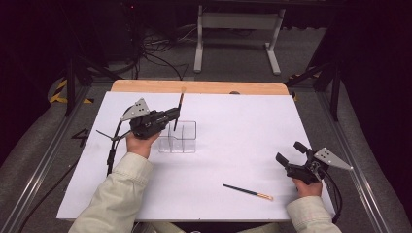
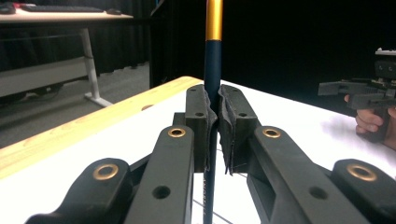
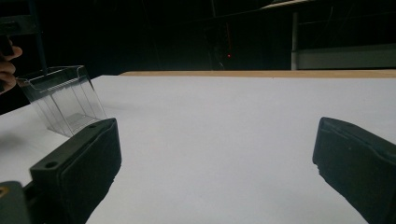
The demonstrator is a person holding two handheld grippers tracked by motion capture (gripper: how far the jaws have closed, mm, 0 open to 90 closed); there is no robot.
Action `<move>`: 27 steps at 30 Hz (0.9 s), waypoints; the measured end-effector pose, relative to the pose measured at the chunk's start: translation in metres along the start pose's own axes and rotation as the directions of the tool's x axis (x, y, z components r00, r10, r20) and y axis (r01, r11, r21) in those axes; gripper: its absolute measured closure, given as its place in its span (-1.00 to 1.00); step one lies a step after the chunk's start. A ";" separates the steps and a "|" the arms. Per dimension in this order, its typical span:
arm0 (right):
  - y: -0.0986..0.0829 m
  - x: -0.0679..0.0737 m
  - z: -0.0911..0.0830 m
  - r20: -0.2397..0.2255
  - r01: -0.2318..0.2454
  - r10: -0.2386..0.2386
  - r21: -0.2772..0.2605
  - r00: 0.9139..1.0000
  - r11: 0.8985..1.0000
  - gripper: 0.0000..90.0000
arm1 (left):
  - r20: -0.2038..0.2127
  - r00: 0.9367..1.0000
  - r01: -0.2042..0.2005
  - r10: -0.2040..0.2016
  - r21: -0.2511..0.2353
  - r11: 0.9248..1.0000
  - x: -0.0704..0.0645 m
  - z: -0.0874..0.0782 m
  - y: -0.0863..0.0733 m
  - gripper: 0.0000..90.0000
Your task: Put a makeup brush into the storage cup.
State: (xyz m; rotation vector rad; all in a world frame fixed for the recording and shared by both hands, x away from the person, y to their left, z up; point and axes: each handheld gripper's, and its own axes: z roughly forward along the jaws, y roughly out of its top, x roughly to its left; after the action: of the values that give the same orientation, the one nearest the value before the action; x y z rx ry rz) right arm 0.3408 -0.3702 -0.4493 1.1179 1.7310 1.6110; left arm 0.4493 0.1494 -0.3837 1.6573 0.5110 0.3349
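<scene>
box (image 1: 178,137): left of centre on the table (image 1: 243,126)
held chopstick (image 1: 179,109): upright above the box, in the left gripper (image 1: 171,115)
loose chopstick (image 1: 248,192): flat near the front edge, left of the right gripper (image 1: 290,154)

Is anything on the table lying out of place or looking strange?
One dark chopstick with a gold end lies loose on the white table, apart from the clear plastic holder. Its twin is upright in the left gripper. Nothing looks damaged.

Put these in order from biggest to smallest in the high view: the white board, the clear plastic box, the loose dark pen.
1. White board
2. Clear plastic box
3. Loose dark pen with gold tip
</scene>
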 end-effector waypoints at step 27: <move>0.000 0.000 0.001 -0.007 -0.007 0.007 -0.002 1.000 1.000 -0.96 | 0.009 1.000 0.019 -0.020 0.080 0.997 0.001 0.001 -0.018 0.83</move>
State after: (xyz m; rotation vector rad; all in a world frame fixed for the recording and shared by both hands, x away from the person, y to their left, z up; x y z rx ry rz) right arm 0.3416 -0.3701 -0.4495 1.1190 1.7312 1.6227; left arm 0.4479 0.1503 -0.4019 1.7295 0.5394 0.2951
